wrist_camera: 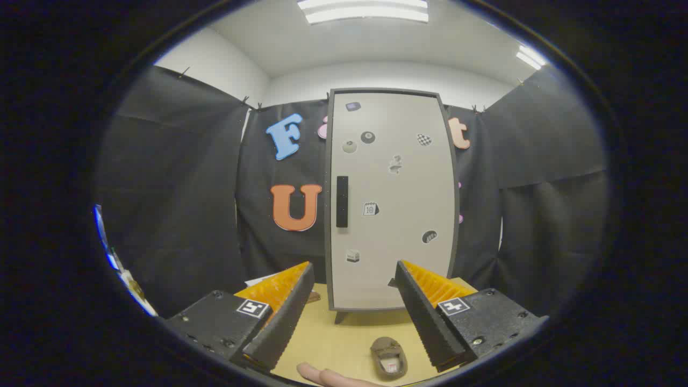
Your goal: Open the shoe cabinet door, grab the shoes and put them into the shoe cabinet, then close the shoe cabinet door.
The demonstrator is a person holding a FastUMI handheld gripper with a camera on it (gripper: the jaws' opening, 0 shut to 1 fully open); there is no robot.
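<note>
1 shoe cabinet (395, 215) stands upright on the wooden table (344, 338), dead ahead of the gripper (355, 271) at 12 o'clock, beyond the fingertips. Its pale door (408, 177) is closed flush in the dark frame. A dark vertical handle (342, 201) sits at the door's 9 o'clock edge, about mid-height. Several small stickers (371, 209) are scattered across the door face. The cabinet rests on short legs (341, 317) at the base.

1 small brown shoe (389, 357) lies on the table between the 2 fingers, nearer the right one, at 6 o'clock from the cabinet and well short of it.

The gripper's fingers are spread wide apart, holding nothing.

A person's fingertip (322, 375) shows on the table at about 8 o'clock from the shoe, just beside it.
</note>
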